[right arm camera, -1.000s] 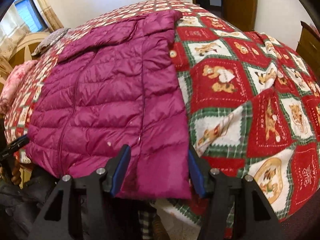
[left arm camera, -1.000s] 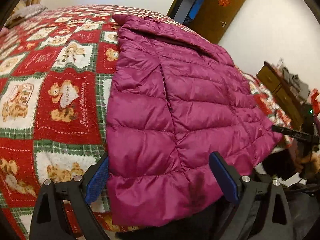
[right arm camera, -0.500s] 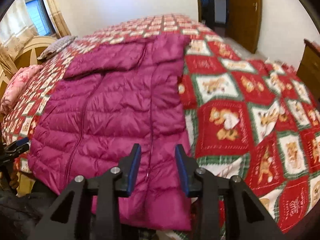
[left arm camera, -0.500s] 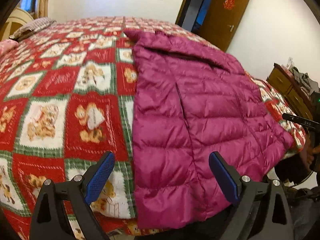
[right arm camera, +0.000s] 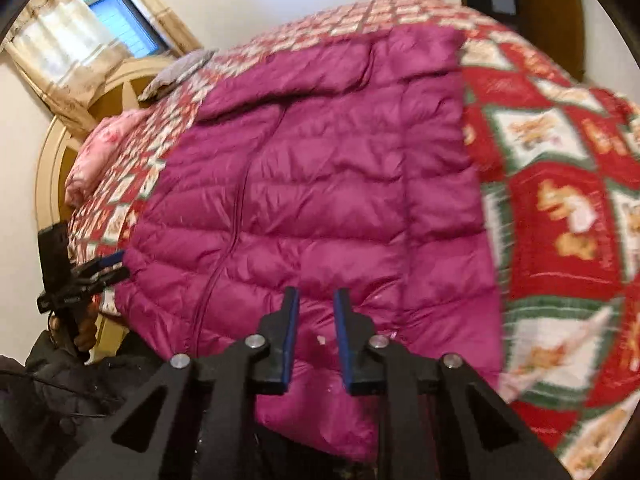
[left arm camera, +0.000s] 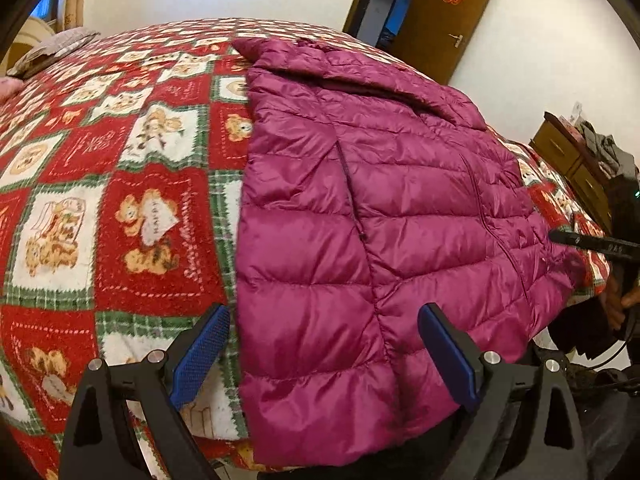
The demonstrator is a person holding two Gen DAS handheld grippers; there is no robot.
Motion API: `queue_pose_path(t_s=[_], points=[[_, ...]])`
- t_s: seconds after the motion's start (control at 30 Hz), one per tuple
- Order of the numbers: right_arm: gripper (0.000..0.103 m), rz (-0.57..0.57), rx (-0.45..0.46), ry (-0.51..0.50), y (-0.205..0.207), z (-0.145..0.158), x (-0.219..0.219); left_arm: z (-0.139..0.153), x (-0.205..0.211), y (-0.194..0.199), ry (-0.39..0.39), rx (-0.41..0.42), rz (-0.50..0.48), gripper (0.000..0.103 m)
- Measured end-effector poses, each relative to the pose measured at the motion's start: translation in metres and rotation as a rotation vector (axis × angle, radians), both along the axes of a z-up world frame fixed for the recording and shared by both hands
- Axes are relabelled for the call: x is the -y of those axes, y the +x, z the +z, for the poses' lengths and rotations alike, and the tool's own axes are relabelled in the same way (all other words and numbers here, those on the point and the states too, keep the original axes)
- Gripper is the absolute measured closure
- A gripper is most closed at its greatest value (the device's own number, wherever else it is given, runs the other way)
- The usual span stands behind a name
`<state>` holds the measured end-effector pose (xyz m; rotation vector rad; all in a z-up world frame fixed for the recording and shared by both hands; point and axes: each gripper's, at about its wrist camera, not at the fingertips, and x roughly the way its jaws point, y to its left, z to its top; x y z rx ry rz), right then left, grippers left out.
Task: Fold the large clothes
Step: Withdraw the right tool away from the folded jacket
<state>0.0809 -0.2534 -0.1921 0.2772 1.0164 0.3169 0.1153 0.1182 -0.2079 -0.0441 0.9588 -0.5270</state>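
A magenta quilted puffer jacket (left arm camera: 360, 208) lies flat on the bed, hem toward me and hanging over the bed's near edge; it also shows in the right wrist view (right arm camera: 320, 200). My left gripper (left arm camera: 324, 332) is wide open over the hem's left part, one blue pad each side, holding nothing. My right gripper (right arm camera: 316, 312) hovers above the hem's middle, jaws narrowed to a small gap with nothing between them. The right gripper also shows at the right edge of the left wrist view (left arm camera: 592, 240), and the left gripper at the left of the right wrist view (right arm camera: 96, 272).
A red, green and white teddy-bear blanket (left arm camera: 120, 200) covers the bed. A pink pillow (right arm camera: 100, 152) and wooden headboard (right arm camera: 52, 168) stand at the left. A wooden dresser (left arm camera: 572, 160) with clothes stands on the right, a brown door (left arm camera: 440, 12) behind.
The right gripper's jaws have narrowed from wide open to a small gap and moved left along the hem. The left gripper stays wide open and has swung back right over the hem.
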Motion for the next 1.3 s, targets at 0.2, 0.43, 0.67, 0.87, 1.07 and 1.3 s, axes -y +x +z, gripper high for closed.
queue_pose_path(t_s=[0.2, 0.43, 0.67, 0.87, 1.07, 1.3], points=[[0.083, 0.179, -0.237, 0.198, -0.011, -0.041, -0.012, 0.005, -0.006, 0.004, 0.001, 0.017, 0.024, 0.008], [0.077, 0.327, -0.322, 0.195, -0.089, -0.003, -0.007, 0.027, -0.012, 0.015, -0.038, 0.089, 0.013, 0.008], [0.052, 0.142, -0.067, 0.199, -0.055, 0.023, 0.005, 0.026, -0.012, 0.01, -0.02, 0.093, 0.009, 0.008], [0.076, 0.254, -0.265, 0.167, -0.037, -0.039, -0.034, 0.015, -0.013, 0.004, 0.002, 0.065, 0.022, 0.008], [0.075, 0.283, -0.416, 0.131, -0.077, -0.042, -0.018, 0.011, -0.015, 0.006, 0.049, 0.053, 0.014, 0.008], [0.03, -0.031, -0.064, 0.052, -0.061, 0.032, 0.043, 0.0, -0.027, 0.002, 0.011, -0.014, 0.036, 0.008]])
